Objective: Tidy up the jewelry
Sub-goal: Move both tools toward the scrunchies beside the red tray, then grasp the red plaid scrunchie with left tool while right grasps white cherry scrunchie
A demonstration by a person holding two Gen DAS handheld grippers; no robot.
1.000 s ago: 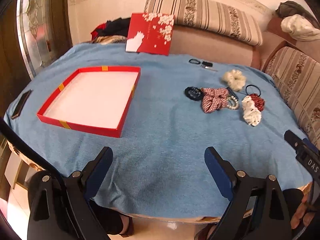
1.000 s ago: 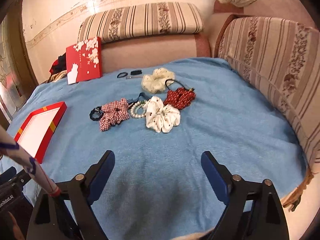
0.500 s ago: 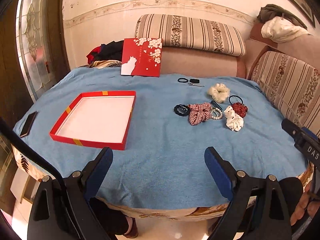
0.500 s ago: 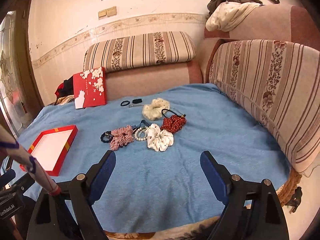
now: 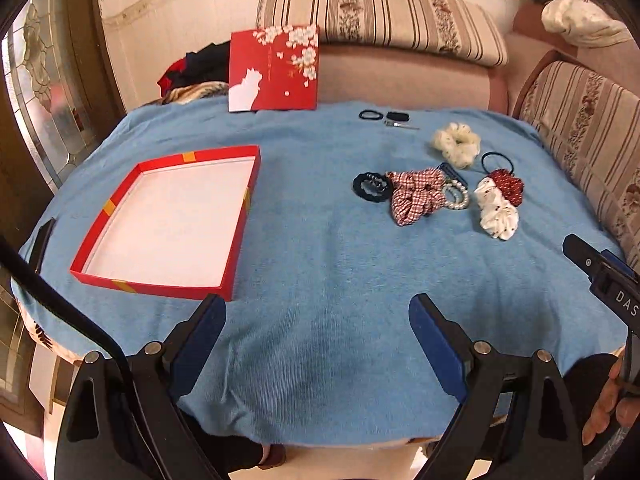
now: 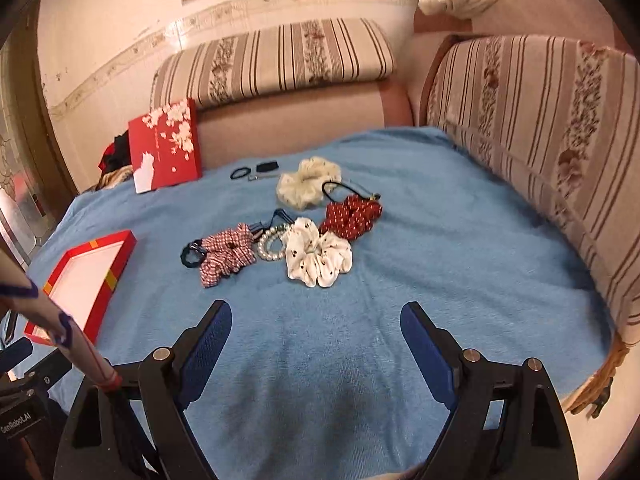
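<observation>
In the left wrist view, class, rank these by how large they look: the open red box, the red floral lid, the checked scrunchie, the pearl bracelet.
1. Open red box, though it lies nearest the camera.
2. Red floral lid, farther back, so its true size against the box is unsure.
3. Checked scrunchie.
4. Pearl bracelet.

Left tongs: jaws spread wide, nothing between them, blue pads facing inward, held low near the tabletop's near edge. Right tongs: same wide gape, empty, also low over the near edge. In the left view, bare fingers of the right hand wrap the right tool's handle at lower right.
</observation>
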